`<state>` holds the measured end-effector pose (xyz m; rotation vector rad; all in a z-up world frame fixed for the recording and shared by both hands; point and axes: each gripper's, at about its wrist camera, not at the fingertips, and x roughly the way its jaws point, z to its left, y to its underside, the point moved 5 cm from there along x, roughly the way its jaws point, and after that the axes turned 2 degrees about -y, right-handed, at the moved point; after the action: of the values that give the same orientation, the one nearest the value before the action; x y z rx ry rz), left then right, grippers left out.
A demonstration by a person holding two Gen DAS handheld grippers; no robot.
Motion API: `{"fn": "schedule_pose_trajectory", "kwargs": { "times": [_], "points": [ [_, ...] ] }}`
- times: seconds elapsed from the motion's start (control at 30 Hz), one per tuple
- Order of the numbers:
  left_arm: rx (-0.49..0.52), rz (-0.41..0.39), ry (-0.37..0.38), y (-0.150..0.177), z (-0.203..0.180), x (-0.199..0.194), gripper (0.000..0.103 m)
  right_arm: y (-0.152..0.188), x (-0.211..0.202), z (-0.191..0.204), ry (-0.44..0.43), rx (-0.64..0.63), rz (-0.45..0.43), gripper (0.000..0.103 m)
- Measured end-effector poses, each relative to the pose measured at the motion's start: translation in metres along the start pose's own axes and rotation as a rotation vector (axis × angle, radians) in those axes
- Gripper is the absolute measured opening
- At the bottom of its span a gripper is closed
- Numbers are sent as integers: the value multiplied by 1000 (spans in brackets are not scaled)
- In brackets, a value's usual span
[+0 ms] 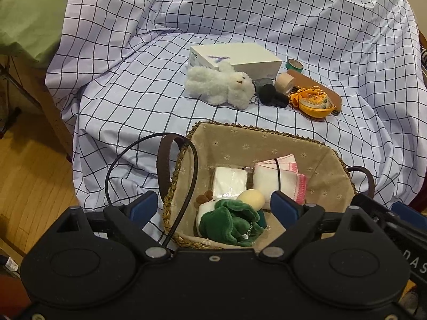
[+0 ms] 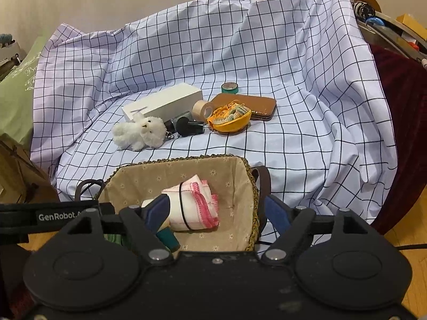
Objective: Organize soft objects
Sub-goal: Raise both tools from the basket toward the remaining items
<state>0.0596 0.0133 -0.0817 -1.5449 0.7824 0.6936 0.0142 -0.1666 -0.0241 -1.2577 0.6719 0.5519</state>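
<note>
One fluffy white plush lamb [image 1: 220,86] lying beyond your lined basket [image 1: 267,144], both your grippers [image 1: 210,208] [image 2: 217,210] spread wide, empty, checked sheet [image 1: 128,85], wood floor [image 1: 29,165].

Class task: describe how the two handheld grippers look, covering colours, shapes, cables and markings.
Both the left gripper and the right gripper have matte black bodies with two round discs, silver pivot screws and blue finger pads. A black cable loops from the left one. A black strap reads "GenRobot" in white.
</note>
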Motion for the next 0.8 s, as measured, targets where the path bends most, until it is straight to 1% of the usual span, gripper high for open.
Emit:
{"fn": "schedule_pose_trajectory", "kwargs": {
  "times": [0.23, 0.33, 0.47, 0.5, 0.53, 0.57, 0.7, 0.8],
  "points": [
    [3, 4, -4, 0, 0, 3, 88, 1, 6, -4, 17, 11, 11, 82],
    [8, 1, -3, -3, -1, 5, 88, -1, 7, -5, 16, 2, 1, 82],
    [32, -24, -13, -9, -5, 6, 88, -11, 8, -9, 8, 6, -33, 82],
    [42, -31, -16, -10, -6, 7, 89, -15, 9, -10, 3, 10, -41, 85],
    [49, -35, -17, -12, -8, 7, 91, -18, 10, -10, 1, 13, -49, 90],
    [56, -41, -19, -13, -9, 9, 96, -22, 10, -11, 2, 14, -61, 92],
    [77, -65, -2, -21, -13, 10, 96, -34, 14, -10, 22, 4, -108, 98],
    [82, -77, 5, -28, -14, 14, 97, -43, 22, -9, 18, 1, -106, 99]
  ]
}}
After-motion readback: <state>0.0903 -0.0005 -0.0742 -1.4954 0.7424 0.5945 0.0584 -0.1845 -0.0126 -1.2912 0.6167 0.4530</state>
